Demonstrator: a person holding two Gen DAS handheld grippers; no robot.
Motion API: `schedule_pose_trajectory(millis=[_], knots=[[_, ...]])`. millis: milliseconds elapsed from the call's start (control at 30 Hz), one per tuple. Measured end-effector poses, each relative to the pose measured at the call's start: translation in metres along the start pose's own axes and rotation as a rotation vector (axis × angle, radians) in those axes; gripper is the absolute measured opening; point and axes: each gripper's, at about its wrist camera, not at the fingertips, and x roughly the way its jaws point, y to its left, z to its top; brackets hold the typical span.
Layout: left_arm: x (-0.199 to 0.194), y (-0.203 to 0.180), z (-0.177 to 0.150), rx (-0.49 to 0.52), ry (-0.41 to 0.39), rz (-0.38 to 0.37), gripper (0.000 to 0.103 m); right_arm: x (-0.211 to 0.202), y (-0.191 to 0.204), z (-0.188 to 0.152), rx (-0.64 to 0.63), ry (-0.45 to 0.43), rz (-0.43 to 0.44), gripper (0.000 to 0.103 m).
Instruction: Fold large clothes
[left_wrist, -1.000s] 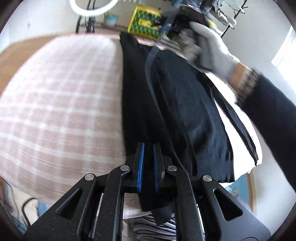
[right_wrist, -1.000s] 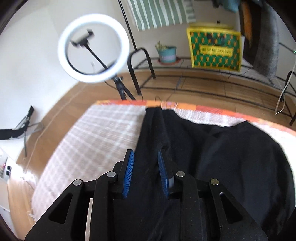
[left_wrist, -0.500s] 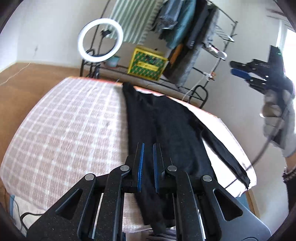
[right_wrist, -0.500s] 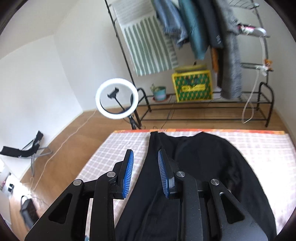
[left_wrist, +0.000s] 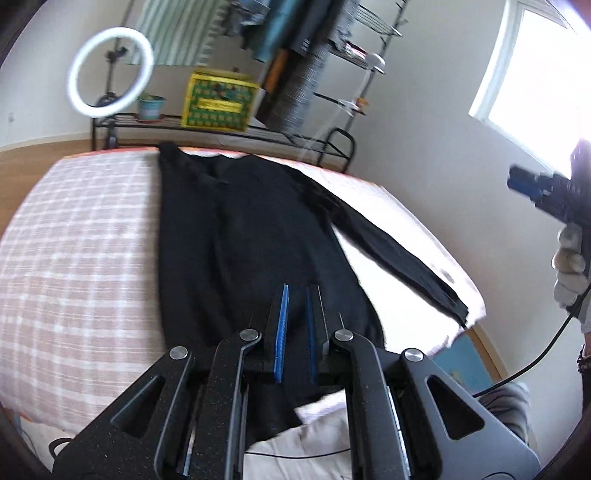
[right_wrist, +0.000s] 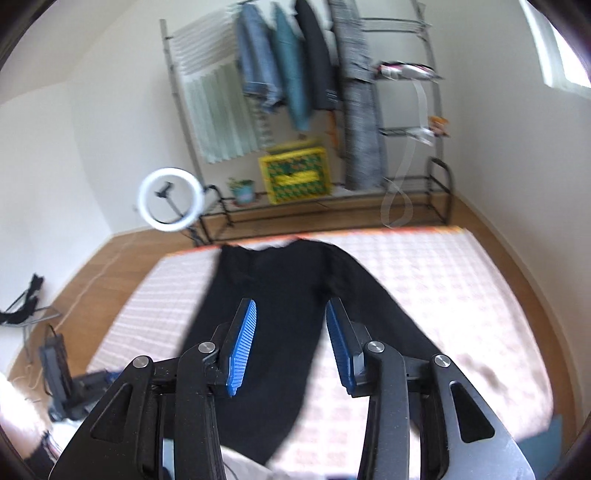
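Observation:
A black long-sleeved garment (left_wrist: 243, 236) lies lengthwise on the pink checked bed (left_wrist: 74, 258), its left side folded in and its right sleeve (left_wrist: 391, 251) stretched out toward the bed's right edge. It also shows in the right wrist view (right_wrist: 280, 295). My left gripper (left_wrist: 297, 295) hovers above the garment's hem, jaws narrowly apart, holding nothing. My right gripper (right_wrist: 290, 314) is open and empty, raised high above the bed. It also shows at the right edge of the left wrist view (left_wrist: 532, 184).
A clothes rack (right_wrist: 295, 92) with hanging clothes, a yellow crate (right_wrist: 295, 173), a potted plant (right_wrist: 242, 190) and a ring light (right_wrist: 170, 199) stand beyond the bed's far end. A wooden floor (right_wrist: 92, 280) lies to the left. A cable (left_wrist: 535, 362) hangs at the right.
My right gripper let go of the garment, opened wider and rose up and back from the far end. My left gripper released the hem and shifted right and up.

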Motion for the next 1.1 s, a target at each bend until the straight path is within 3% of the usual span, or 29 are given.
schedule_pose_trajectory(millis=[267,400,533,667,867,1100], knots=[[0.051,-0.054,-0.019,0.039,0.125,-0.081,0.006,-0.048,-0.124,-0.056,0.144,0.077,-0.141,0.038],[0.069,-0.073,-0.029,0.013,0.208,-0.070,0.006,-0.038,-0.190,-0.093,0.291,0.133,-0.181,0.039],[0.062,-0.100,-0.018,0.059,0.210,-0.054,0.006,-0.013,-0.235,-0.125,0.421,0.197,-0.196,0.039],[0.065,-0.118,-0.008,0.125,0.216,-0.049,0.006,0.013,-0.258,-0.152,0.544,0.247,-0.163,0.039],[0.096,-0.119,-0.014,0.210,0.272,-0.037,0.006,0.044,-0.273,-0.182,0.645,0.281,-0.200,0.040],[0.124,-0.108,-0.025,0.214,0.305,-0.051,0.006,0.062,-0.289,-0.177,0.692,0.282,-0.279,0.040]])
